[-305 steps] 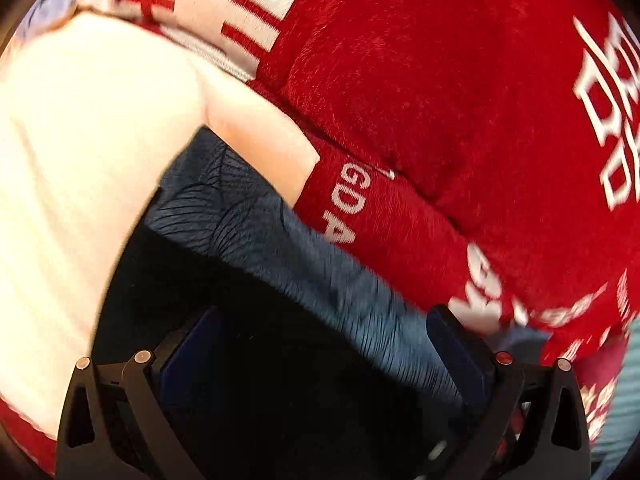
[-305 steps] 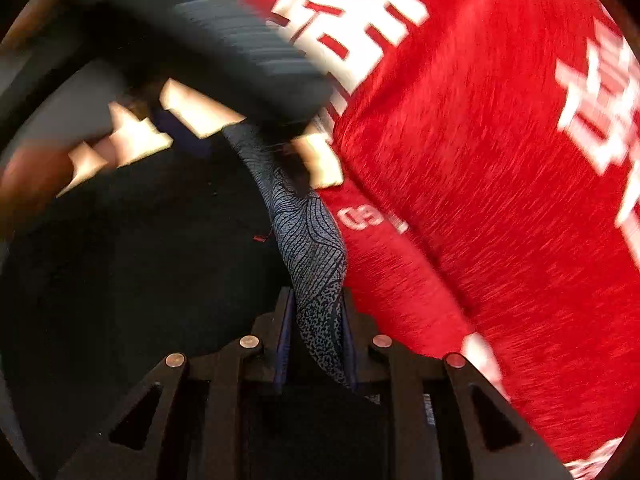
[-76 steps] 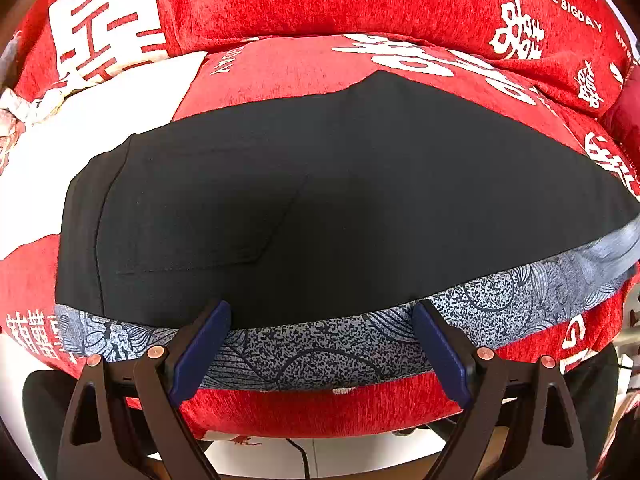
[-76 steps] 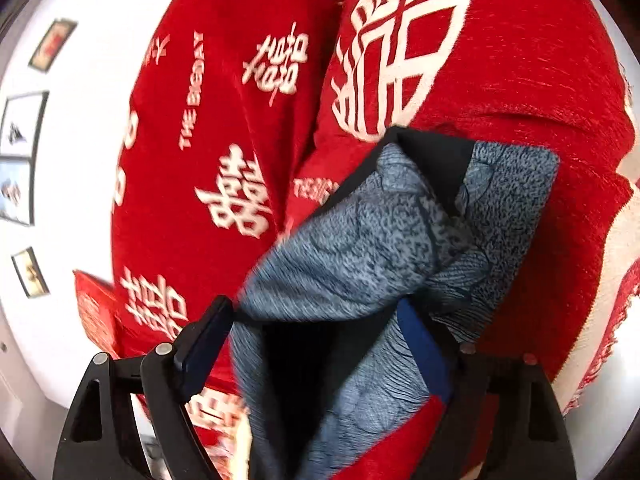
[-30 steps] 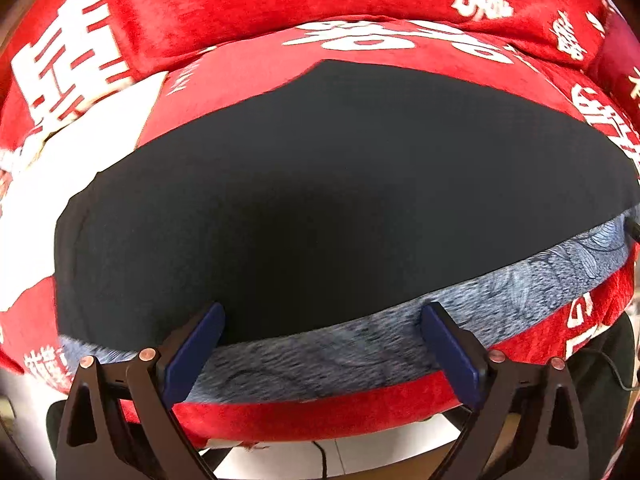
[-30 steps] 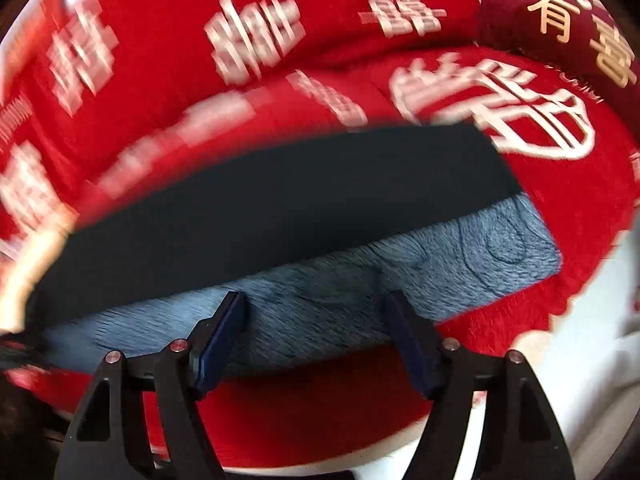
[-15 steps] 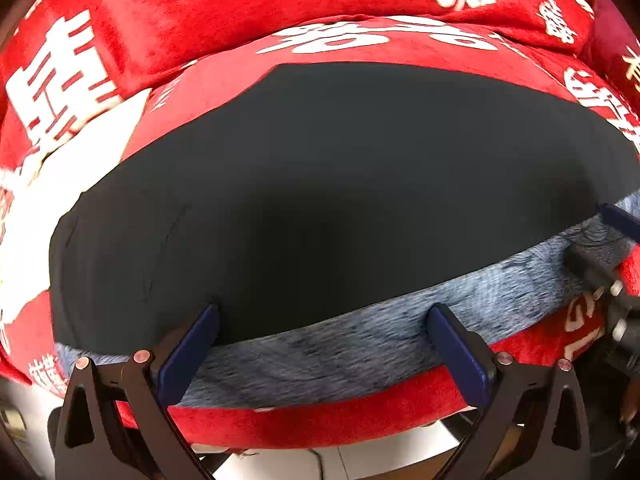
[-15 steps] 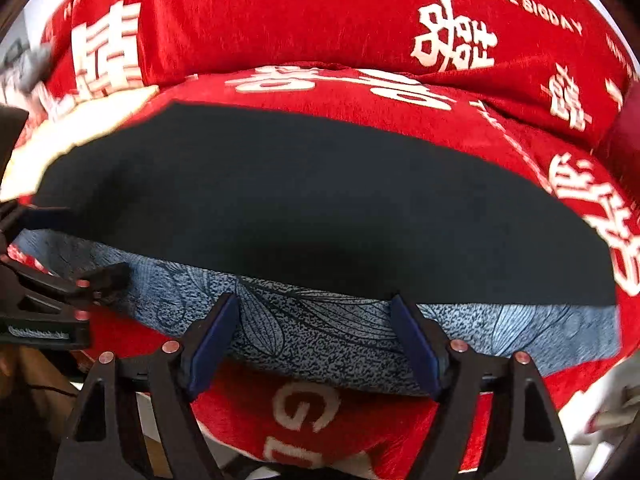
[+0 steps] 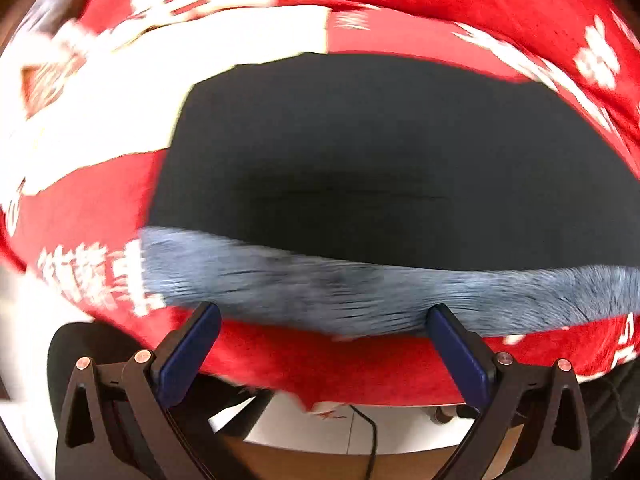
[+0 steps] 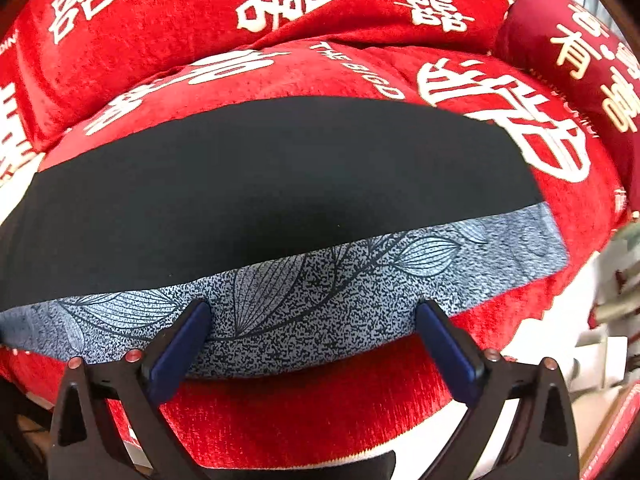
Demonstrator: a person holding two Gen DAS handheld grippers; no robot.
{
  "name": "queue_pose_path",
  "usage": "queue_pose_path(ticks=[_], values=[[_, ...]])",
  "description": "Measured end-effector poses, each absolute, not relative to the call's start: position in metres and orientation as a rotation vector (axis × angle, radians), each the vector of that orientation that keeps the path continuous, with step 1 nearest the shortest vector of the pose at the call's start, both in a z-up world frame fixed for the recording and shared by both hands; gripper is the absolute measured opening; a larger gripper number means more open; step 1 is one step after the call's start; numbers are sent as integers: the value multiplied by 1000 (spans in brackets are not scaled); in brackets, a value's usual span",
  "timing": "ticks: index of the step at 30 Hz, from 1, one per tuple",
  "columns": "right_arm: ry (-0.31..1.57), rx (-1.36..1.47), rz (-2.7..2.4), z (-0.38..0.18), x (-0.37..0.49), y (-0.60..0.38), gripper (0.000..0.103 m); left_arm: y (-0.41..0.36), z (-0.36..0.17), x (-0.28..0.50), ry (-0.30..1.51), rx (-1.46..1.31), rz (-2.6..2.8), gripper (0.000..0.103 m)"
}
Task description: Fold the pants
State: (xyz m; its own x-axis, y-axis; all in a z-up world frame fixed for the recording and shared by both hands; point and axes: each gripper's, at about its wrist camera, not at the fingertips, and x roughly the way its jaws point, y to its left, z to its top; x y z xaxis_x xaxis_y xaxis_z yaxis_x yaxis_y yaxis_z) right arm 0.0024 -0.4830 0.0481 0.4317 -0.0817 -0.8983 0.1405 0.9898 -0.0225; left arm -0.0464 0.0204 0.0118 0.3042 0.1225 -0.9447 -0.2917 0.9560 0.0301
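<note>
Black pants (image 10: 272,184) lie flat on the red cover (image 10: 304,412) — both the left gripper (image 9: 320,332) and the right gripper (image 10: 308,328), its jaws just opened, stand spread and empty; a shallow pinch could catch cover too.

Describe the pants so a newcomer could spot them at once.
On the red sofa cover with white characters lies one flat dark garment, the pants. Plain black, they carry a blue-grey leaf-patterned band along the near edge, unlike the red fabric around them.
</note>
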Motion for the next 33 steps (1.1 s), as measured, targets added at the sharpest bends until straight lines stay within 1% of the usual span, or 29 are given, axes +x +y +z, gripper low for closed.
queue_pose_path(ticks=[2, 5, 7, 8, 9, 12, 15, 17, 20, 23, 25, 27, 28, 29, 30, 33], values=[[1079, 11, -138, 60, -4, -464, 102, 45, 26, -56, 1178, -216, 309, 103], [1017, 24, -21, 79, 2, -421, 102, 66, 35, -53, 1124, -277, 314, 103], [988, -3, 70, 85, 5, -386, 102, 63, 28, -44, 1141, -255, 298, 103], [986, -25, 111, 84, 6, -368, 102, 61, 17, -39, 1178, -225, 300, 103], [996, -35, 140, 80, 10, -356, 102, 60, 5, -36, 1221, -213, 314, 103], [1131, -56, 204, 52, 16, -329, 102, 67, 10, -41, 1205, -292, 325, 103], [1048, -58, 222, 70, 16, -319, 102, 63, 33, -39, 1117, -234, 313, 103], [997, -68, 240, 87, 26, -302, 102, 57, 38, -21, 1111, -230, 273, 103], [925, -105, 312, 104, 51, -251, 102, 53, 31, 15, 1119, -224, 305, 103], [956, -95, 379, 100, 83, -208, 102, 65, 13, 37, 1154, -281, 341, 103], [1031, -35, 435, 84, 101, -185, 102, 72, 11, 39, 1147, -330, 322, 103], [1103, -74, 371, 54, 120, -175, 103, 68, 14, 43, 1144, -298, 304, 103], [1060, -97, 354, 53, 121, -174, 103, 67, 15, 40, 1142, -290, 300, 103], [1025, -129, 328, 56, 119, -172, 103, 67, 17, 36, 1149, -292, 309, 103], [1033, -146, 307, 58, 117, -171, 103, 67, 21, 34, 1150, -298, 323, 103], [958, -88, 382, 80, 99, -176, 103, 49, 27, 34, 1129, -307, 307, 103]])
